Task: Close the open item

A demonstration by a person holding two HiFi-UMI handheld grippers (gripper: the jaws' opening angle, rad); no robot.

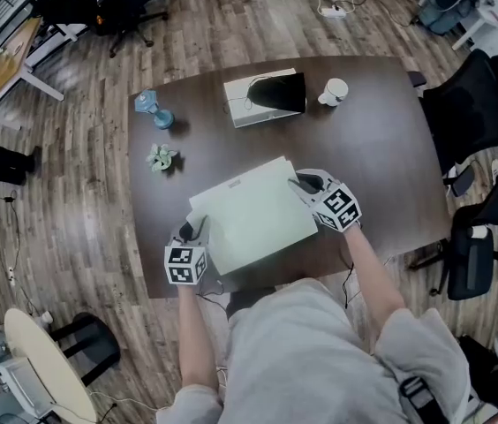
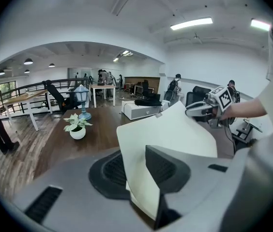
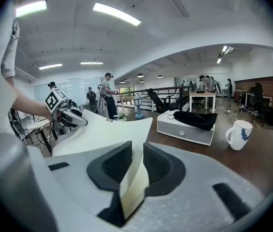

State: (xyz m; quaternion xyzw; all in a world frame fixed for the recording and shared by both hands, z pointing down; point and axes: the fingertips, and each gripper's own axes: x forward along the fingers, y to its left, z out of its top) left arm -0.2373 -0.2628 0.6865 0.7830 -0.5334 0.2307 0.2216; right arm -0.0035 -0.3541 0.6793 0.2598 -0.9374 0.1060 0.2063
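Left gripper (image 1: 198, 229): held at the near left corner of the cover (image 1: 253, 215), fingers closed on its edge. Right gripper (image 1: 303, 184): held at the far right corner, fingers clamped on the same cover. Both forearms extended forward, grippers angled downward.

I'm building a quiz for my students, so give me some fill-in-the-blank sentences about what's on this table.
1. On the box lies a black ____.
2. Right of the box stands a white ____.
3. Beside the blue lamp stands a small potted ____.
4. The left tongs and right tongs are both ____ on the cover.
Missing words: cloth; mug; plant; shut.
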